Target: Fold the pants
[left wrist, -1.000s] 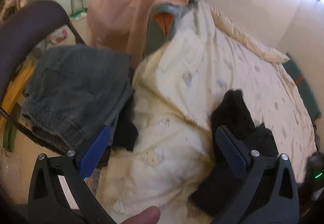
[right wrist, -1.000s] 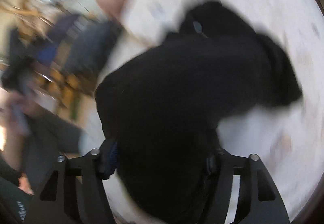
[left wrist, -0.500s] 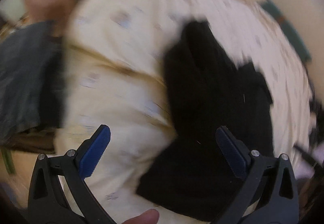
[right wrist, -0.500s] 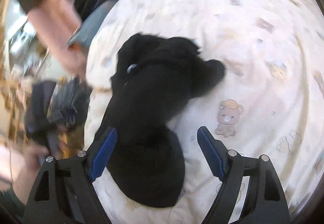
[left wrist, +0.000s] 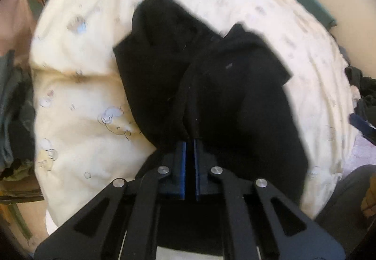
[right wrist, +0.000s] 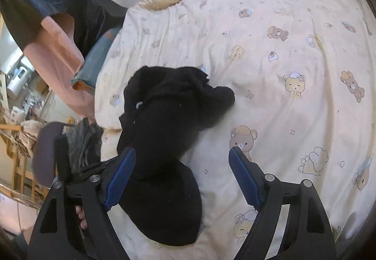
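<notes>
While the left gripper [left wrist: 189,142] pinches the black pants [left wrist: 211,86], the right gripper [right wrist: 182,163], jaws apart, should seize an edge before spreading them flat.

No text, label, brand, number or sign can be read in either view. The bed cover [right wrist: 293,53] carries only printed cartoon bears, with no lettering among them. A small pale tag [right wrist: 139,104] shows on the black pants [right wrist: 164,119], but it is too small and blurred to read anything from it.
</notes>
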The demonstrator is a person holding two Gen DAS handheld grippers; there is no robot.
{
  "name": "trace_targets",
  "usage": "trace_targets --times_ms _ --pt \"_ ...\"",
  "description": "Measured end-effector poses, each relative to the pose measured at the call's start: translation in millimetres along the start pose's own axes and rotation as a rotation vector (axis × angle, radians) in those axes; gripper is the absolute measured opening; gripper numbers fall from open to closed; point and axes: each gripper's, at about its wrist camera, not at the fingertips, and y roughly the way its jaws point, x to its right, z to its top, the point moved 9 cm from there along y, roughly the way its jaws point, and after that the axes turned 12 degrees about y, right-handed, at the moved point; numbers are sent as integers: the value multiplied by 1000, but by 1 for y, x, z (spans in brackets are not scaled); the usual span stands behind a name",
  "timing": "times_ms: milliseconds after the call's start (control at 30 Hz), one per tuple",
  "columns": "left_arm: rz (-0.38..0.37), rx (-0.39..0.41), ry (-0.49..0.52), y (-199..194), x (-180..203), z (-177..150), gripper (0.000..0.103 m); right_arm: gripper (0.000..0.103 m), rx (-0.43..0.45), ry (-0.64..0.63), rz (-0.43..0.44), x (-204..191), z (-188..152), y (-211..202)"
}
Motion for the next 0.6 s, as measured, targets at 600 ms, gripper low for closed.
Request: trace_targets --times_ms 600 --pt "-275 -173 266 5 191 -97 3 84 144 157 142 24 19 -60"
